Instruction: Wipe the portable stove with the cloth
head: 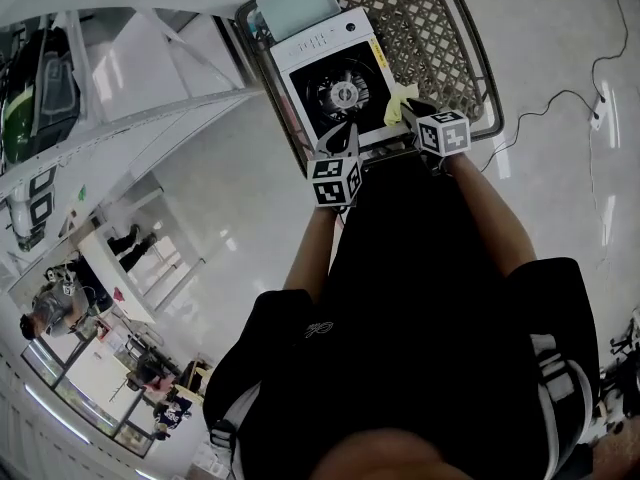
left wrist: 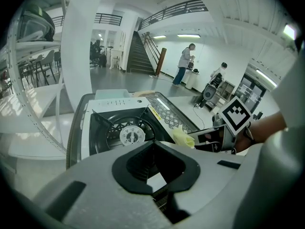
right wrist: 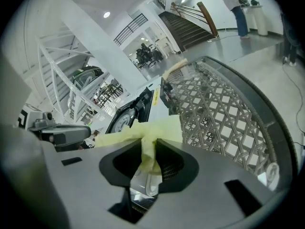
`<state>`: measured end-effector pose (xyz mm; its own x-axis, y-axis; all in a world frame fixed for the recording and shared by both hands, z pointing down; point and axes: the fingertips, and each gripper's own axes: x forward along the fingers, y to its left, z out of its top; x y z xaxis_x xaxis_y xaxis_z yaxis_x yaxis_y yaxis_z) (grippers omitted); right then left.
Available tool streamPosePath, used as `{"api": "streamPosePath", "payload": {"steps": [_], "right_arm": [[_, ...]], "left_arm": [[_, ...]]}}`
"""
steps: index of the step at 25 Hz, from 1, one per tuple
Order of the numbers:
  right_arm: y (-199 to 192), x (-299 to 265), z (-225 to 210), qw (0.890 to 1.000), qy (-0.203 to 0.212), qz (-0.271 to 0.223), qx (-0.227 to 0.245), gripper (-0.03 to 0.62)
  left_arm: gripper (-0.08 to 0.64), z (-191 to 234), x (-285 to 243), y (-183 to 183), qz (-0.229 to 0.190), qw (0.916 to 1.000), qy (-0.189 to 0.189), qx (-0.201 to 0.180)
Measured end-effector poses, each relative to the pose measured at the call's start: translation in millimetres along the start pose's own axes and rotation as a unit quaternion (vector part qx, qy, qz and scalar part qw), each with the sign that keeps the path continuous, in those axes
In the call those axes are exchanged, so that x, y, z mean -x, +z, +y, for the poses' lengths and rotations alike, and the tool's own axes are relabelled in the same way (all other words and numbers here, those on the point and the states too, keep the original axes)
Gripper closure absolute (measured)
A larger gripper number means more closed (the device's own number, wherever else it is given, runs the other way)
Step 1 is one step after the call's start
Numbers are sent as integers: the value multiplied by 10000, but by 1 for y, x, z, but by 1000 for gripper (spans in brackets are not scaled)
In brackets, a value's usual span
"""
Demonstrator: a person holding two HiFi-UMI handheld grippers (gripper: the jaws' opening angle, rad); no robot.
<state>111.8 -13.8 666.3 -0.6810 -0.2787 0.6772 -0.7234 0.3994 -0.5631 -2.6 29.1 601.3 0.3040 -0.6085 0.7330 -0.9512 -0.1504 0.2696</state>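
Head view, top centre: white stove [head: 335, 83] with a black burner well sits on a lattice worktop [head: 440, 38]. A pale box [head: 298, 3] lies at the stove's upper-left end. Both tools sit at the stove's lower edge, side by side, cubes near each other. Right tool [head: 415, 108] is clamped on a yellow cloth [head: 400, 103]; the right gripper view shows a fold pinched between the jaws, the rest fanning out ahead of them. The cloth lies at the stove's right edge, by the lower right corner; whether it presses on the casing I cannot tell. Left tool [head: 345, 133] is clenched with nothing in it, aimed at the burner.
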Motion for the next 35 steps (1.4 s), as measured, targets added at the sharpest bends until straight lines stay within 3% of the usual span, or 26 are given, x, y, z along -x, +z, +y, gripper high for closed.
{"api": "streamPosePath", "payload": {"steps": [20,35], "right_arm": [[47,-29,-4,9987,3,69,497,499],[69,-41,-7,9948,-251,-139,977,483]], "left_arm": [[538,6,-11,22,-12,9995,266,172],[538,14,-13,23,20,9986,431,309]]}}
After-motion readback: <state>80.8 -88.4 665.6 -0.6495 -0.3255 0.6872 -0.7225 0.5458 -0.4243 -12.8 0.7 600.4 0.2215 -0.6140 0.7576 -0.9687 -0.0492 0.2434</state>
